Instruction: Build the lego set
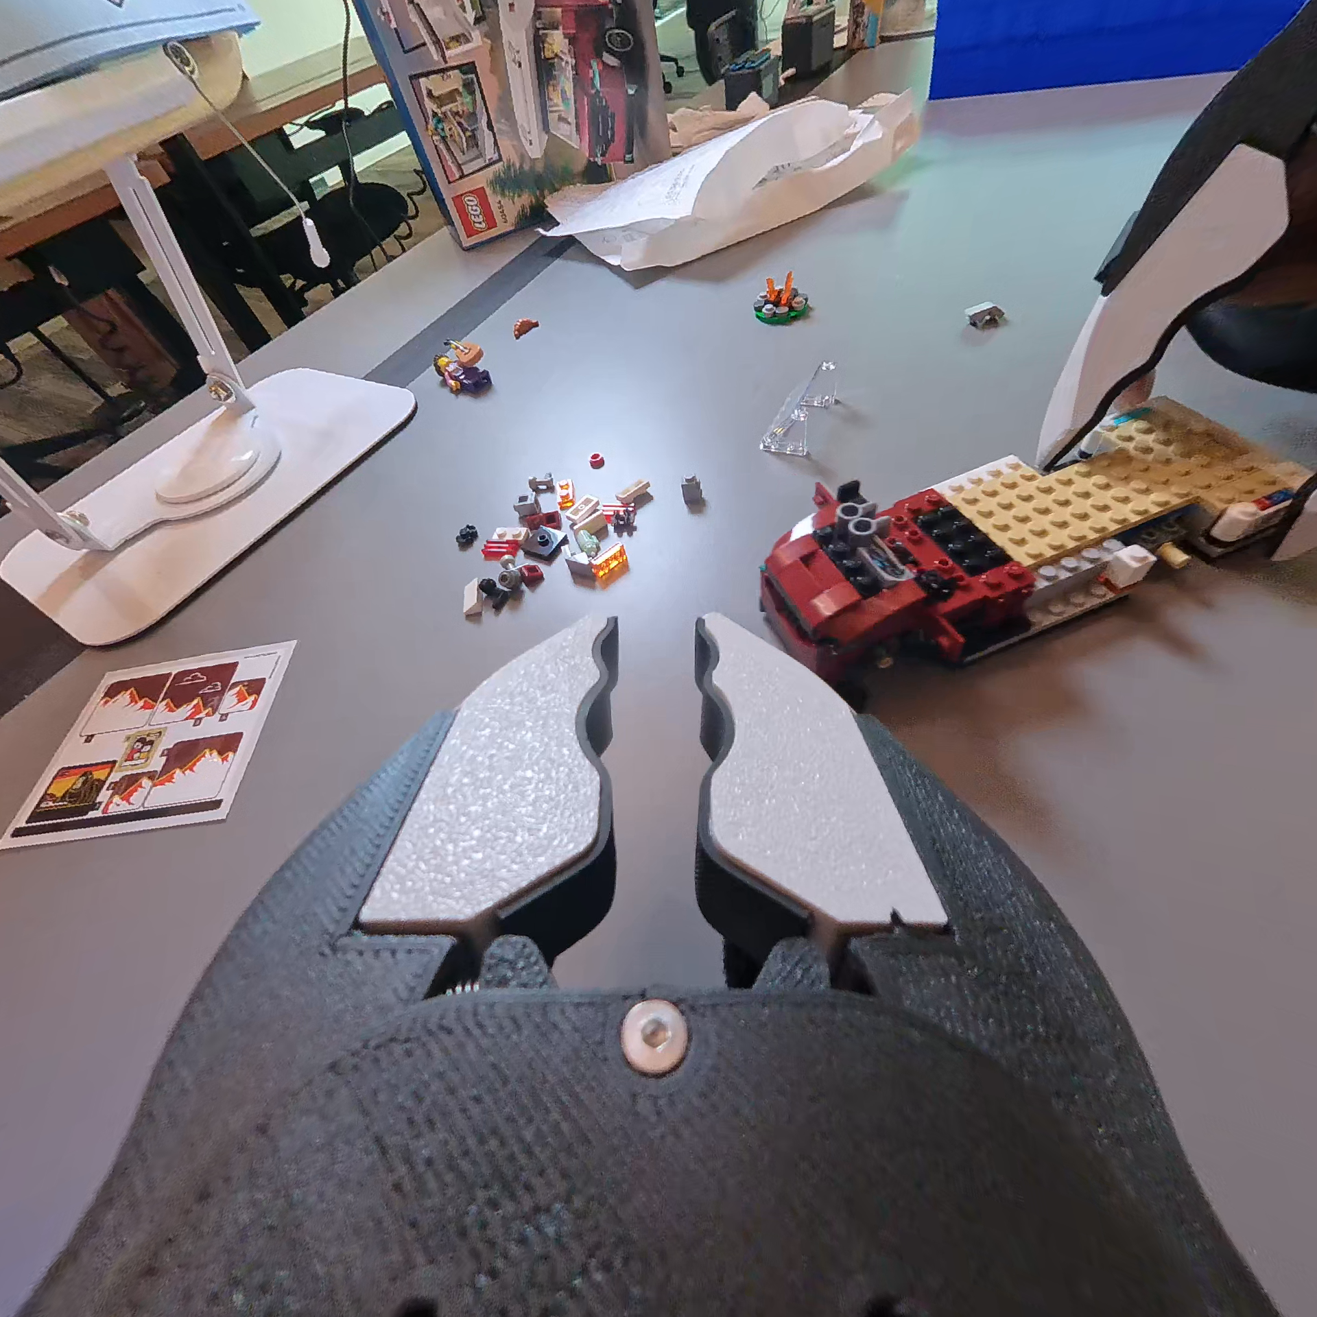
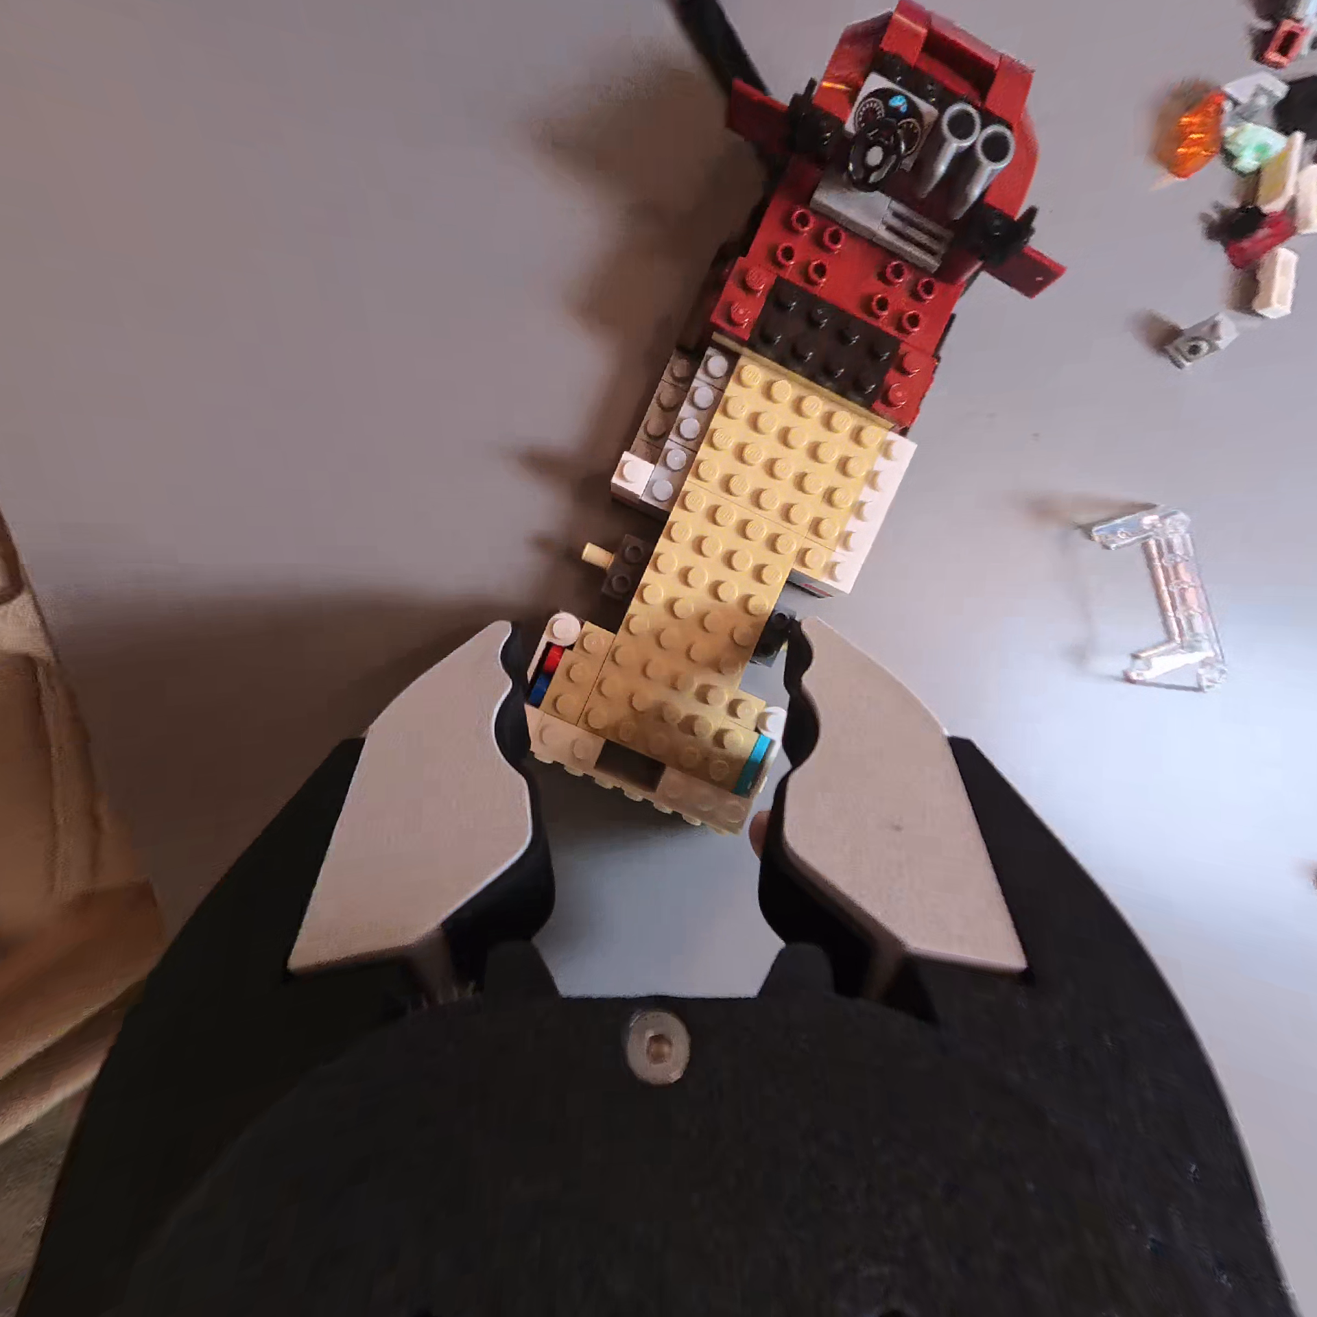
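A brick vehicle [image 1: 998, 527] with a dark red front and a tan studded deck lies on the grey table [image 1: 713, 370]. In the right wrist view the vehicle [image 2: 777, 456] points away from me. My right gripper [image 2: 656, 627] is shut on its tan rear end, with both pads against the sides. The left wrist view shows that gripper [image 1: 1176, 484] straddling the rear. My left gripper [image 1: 656, 627] is open and empty over bare table, just left of the vehicle's red nose. A pile of small loose bricks [image 1: 563, 534] lies just beyond its fingertips.
A clear windscreen piece [image 1: 798, 413] lies behind the vehicle. A sticker sheet [image 1: 150, 741] and a white lamp base [image 1: 214, 484] are at the left. A toy box [image 1: 527, 107], a white paper bag [image 1: 748, 178], a minifigure [image 1: 463, 367] and a green round piece [image 1: 780, 303] lie farther back. Left tips to right tips: about 20 cm. My right gripper is the nearer one to the green round piece [image 1: 780, 303]: about 20 cm, against 30 cm.
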